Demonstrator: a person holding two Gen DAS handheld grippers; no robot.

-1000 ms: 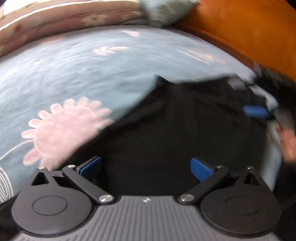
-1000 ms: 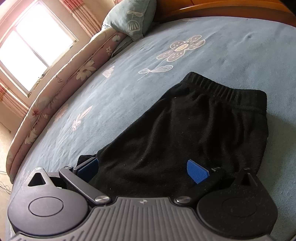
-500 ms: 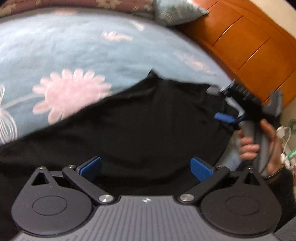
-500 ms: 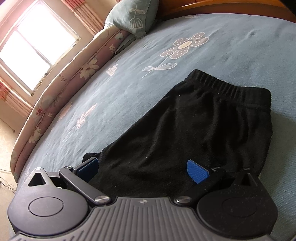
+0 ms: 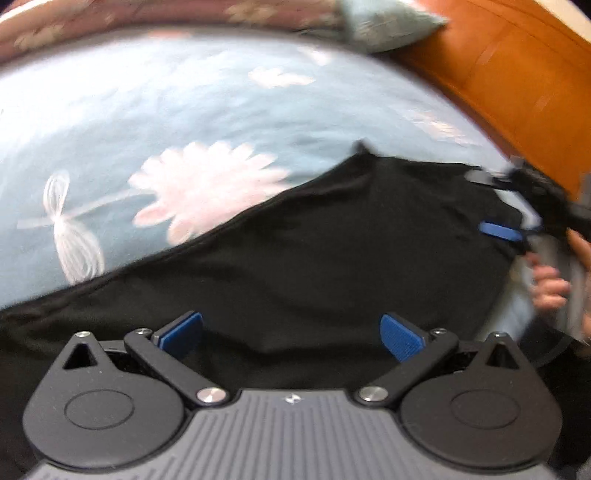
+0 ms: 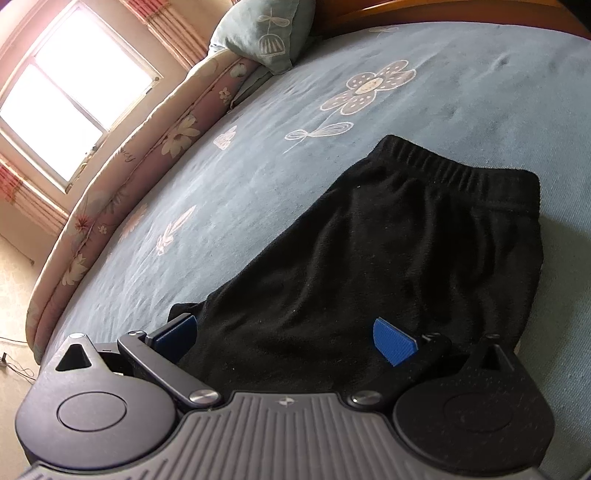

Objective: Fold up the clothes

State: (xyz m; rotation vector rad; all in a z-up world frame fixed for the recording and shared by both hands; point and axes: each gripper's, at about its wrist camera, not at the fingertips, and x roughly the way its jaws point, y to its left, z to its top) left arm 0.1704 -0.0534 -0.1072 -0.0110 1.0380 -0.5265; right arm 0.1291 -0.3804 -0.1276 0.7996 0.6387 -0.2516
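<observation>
Black shorts (image 6: 388, 258) flat on the blue floral bed (image 6: 480, 92), waistband far end. Left gripper (image 5: 291, 328) spread wide above the dark cloth; right gripper (image 6: 284, 332) likewise spread, straddling the near hem, pinching nothing.

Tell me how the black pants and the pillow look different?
The pants are black and plain; the pillow is pale blue-green with white drawings. The pants lie flat in the middle of the bed; the pillow is propped up at the bed's far end. The pants sit right by the right gripper; the pillow is far off. Both are soft cloth.
</observation>
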